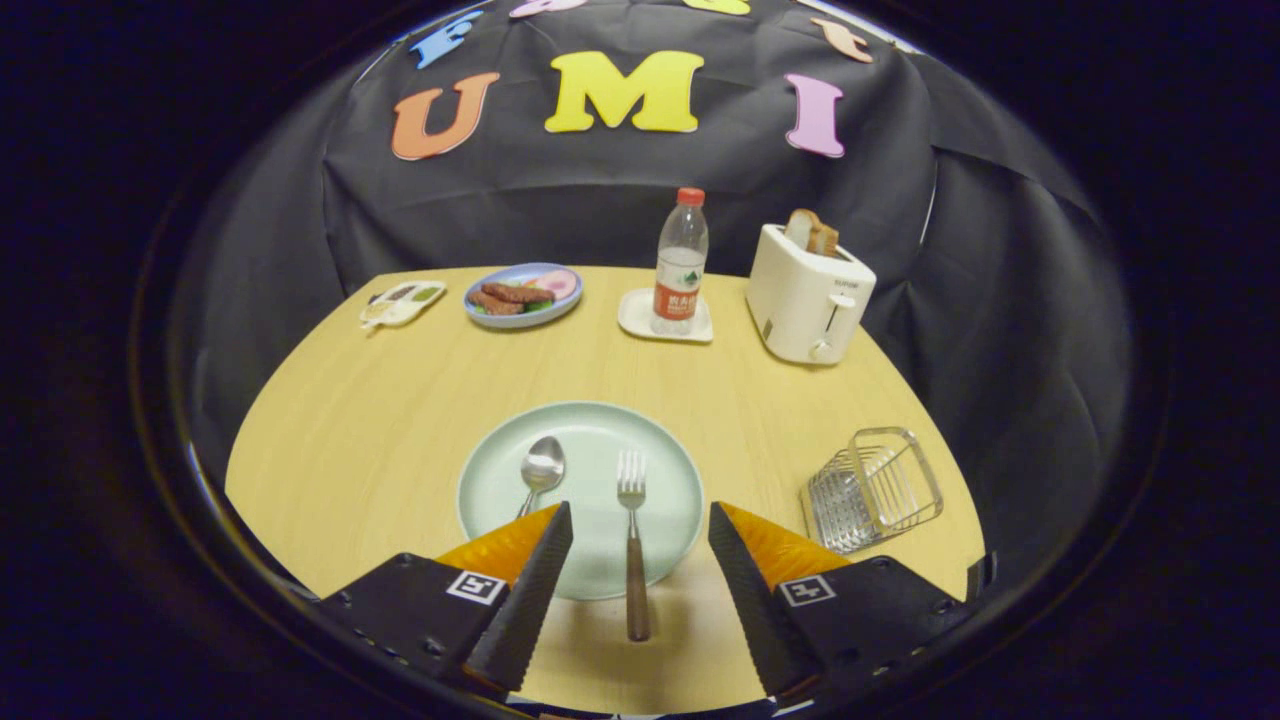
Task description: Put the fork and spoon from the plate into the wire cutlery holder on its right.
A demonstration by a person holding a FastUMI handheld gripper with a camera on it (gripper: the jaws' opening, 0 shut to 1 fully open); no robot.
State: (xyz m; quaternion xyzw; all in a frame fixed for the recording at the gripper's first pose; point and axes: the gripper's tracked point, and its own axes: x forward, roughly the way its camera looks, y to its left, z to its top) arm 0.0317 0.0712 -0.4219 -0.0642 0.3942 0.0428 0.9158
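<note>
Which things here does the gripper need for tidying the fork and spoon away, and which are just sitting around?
Needed: fork, spoon, plate, wire cutlery holder, open gripper.

Just sitting around: water bottle on its coaster, toaster with bread, plate of food, small snack dish.

The wooden table (380,440) carries a green plate (500,480), wire holder (875,490), toaster (808,295), coaster (640,318), blue plate (520,315).

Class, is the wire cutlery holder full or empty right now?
Empty: nothing stands inside the holder; fork and spoon lie on the plate, gripper open.
</note>
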